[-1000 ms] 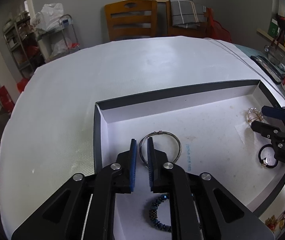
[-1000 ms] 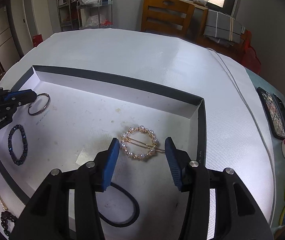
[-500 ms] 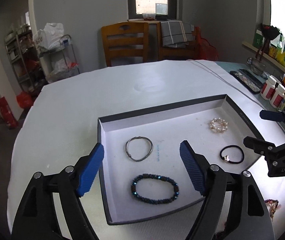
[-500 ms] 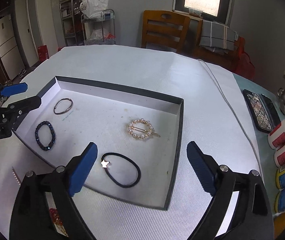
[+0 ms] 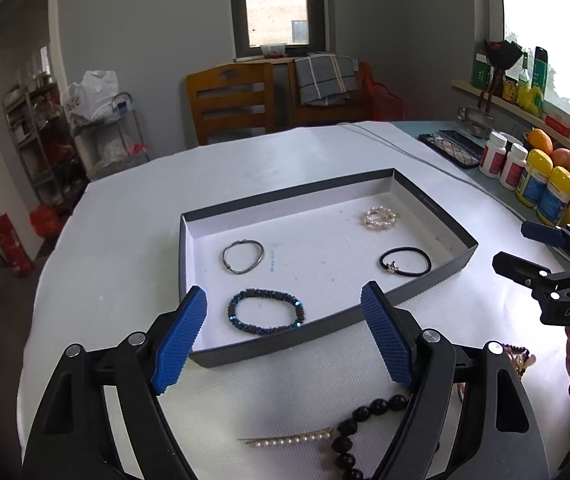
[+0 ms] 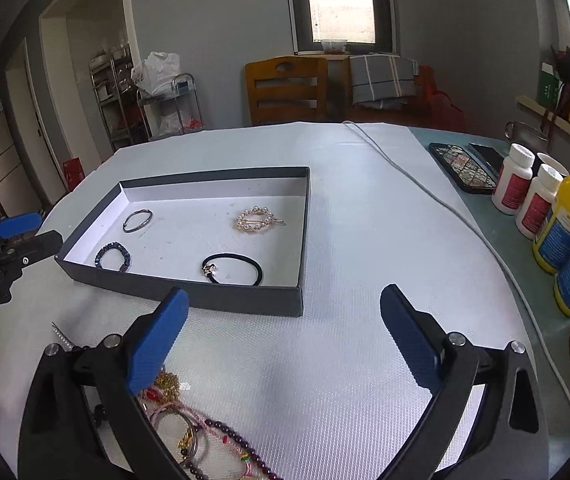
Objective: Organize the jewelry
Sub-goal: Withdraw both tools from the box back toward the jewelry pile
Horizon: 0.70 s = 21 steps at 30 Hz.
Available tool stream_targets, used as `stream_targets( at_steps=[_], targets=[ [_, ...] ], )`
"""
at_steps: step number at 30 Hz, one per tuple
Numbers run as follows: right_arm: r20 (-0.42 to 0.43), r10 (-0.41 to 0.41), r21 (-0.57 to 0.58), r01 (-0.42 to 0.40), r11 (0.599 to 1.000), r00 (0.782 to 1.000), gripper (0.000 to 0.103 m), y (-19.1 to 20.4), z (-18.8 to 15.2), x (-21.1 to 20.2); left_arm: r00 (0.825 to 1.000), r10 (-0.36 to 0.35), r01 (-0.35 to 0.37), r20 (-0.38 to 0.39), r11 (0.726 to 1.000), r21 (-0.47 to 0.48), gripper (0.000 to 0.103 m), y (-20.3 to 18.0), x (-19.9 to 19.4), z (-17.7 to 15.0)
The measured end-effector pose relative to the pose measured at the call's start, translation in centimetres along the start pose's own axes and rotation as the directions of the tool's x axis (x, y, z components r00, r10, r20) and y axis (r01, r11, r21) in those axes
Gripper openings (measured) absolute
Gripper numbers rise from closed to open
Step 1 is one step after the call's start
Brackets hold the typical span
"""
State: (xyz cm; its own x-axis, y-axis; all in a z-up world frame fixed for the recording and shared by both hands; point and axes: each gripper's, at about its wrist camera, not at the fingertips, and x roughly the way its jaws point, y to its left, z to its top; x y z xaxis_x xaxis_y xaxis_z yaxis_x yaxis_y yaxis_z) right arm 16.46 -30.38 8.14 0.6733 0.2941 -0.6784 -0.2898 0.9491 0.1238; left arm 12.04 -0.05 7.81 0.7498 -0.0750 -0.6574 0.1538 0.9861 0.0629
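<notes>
A shallow dark box point(image 5: 431, 210) point(image 6: 245, 304) on the white table holds a silver bangle point(image 5: 243, 255) point(image 6: 137, 220), a blue beaded bracelet point(image 5: 265, 312) point(image 6: 113, 256), a pearl ring clip point(image 5: 381, 218) point(image 6: 255, 219) and a black hair tie point(image 5: 405, 261) point(image 6: 232, 269). My left gripper point(image 5: 285, 340) is open and empty, above the table in front of the box. My right gripper point(image 6: 283, 340) is open and empty, back from the box's near right corner. Loose jewelry lies near me: a pearl hairpin point(image 5: 291, 439), black beads point(image 5: 365, 420) and a tangled pile point(image 6: 189, 420).
Pill bottles point(image 6: 525, 188), yellow bottles point(image 6: 565, 232), a phone point(image 6: 463, 166) and fruit stand along the table's right edge. A grey cable point(image 6: 425, 184) runs across the table right of the box. Wooden chairs point(image 5: 231, 100) stand behind the table.
My left gripper let go of the silver bangle, opened wide and pulled back and up out of the box. My right gripper opened wide and pulled back from the pearl clip.
</notes>
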Motion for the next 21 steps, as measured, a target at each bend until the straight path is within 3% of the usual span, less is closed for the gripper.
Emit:
stream_targets(
  at_steps=[7, 21],
  targets=[
    [0.046, -0.002, -0.028, 0.003, 1.0, 0.999, 0.097, 0.4, -1.2, -2.9, 0.999, -0.036, 0.036, 0.025, 0.999, -0.015, 0.09, 0.0, -2.4, -2.4],
    [-0.036, 0.001, -0.139, -0.006, 0.99, 0.999, 0.097, 1.3, -5.2, -4.9, 0.996, -0.078, 0.079, -0.036, 0.996, 0.03, 0.092, -0.6, -4.9, -8.0]
  ],
)
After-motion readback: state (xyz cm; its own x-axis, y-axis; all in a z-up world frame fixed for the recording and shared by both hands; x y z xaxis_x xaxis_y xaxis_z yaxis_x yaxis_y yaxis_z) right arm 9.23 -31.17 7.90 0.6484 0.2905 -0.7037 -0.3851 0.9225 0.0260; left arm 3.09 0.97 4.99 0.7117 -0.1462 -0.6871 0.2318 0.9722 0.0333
